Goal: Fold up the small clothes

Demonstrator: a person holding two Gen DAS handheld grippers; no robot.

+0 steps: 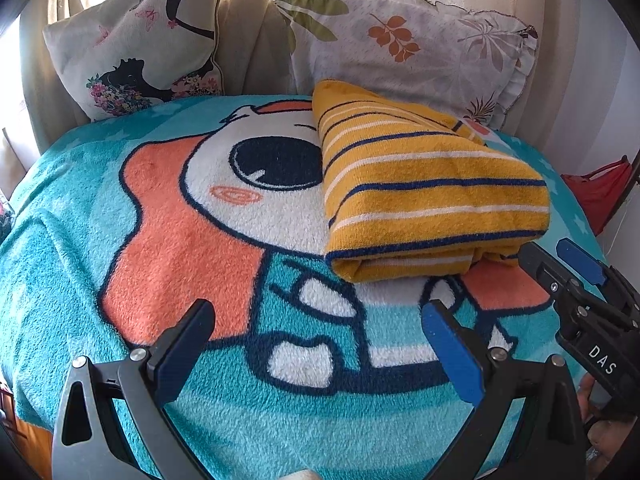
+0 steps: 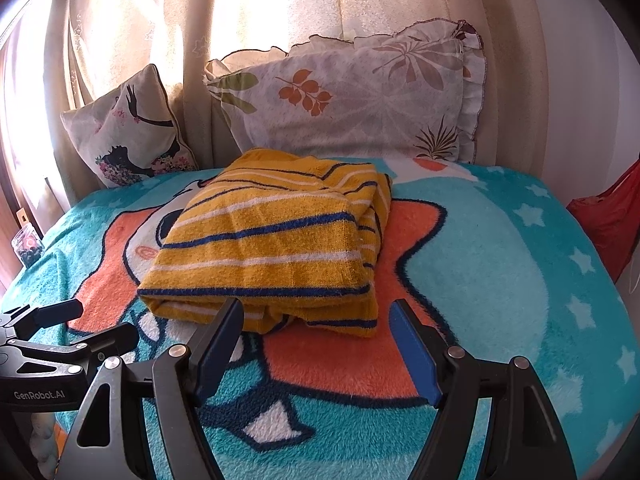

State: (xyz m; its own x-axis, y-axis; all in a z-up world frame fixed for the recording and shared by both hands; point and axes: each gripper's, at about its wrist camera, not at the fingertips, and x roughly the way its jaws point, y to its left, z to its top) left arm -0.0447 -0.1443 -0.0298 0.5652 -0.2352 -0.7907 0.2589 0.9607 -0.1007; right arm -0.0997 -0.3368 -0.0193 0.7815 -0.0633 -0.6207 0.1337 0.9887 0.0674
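one folded garment (image 2: 276,240), mustard yellow with white and navy stripes, is seen lying on a teal cartoon-print blanket (image 2: 500,280); its long axis is run away from the grippers toward the pillows, the stripes are laid across that axis, and its thick folded edge is turned toward the cameras, with loose layers showing at the near right corner. the left gripper (image 1: 320,344) is held spread wide above the blanket, short of the garment's near edge and gripping nothing. the right gripper (image 2: 316,344) is likewise held spread, its dark finger just before the garment's near edge, nothing pinched between the pads. in the left wrist view the right gripper is seen at the garment's near right corner, and "das" can be read on its body; in the right wrist view "genrobot.ai" is read on the left gripper's body. behind the garment a leaf-print pillow (image 2: 360,104) and a smaller cushion with a black silhouette figure (image 2: 128,128) are propped against pale curtains (image 2: 260,12). a red bag (image 2: 612,220) is seen beyond the blanket's right edge.
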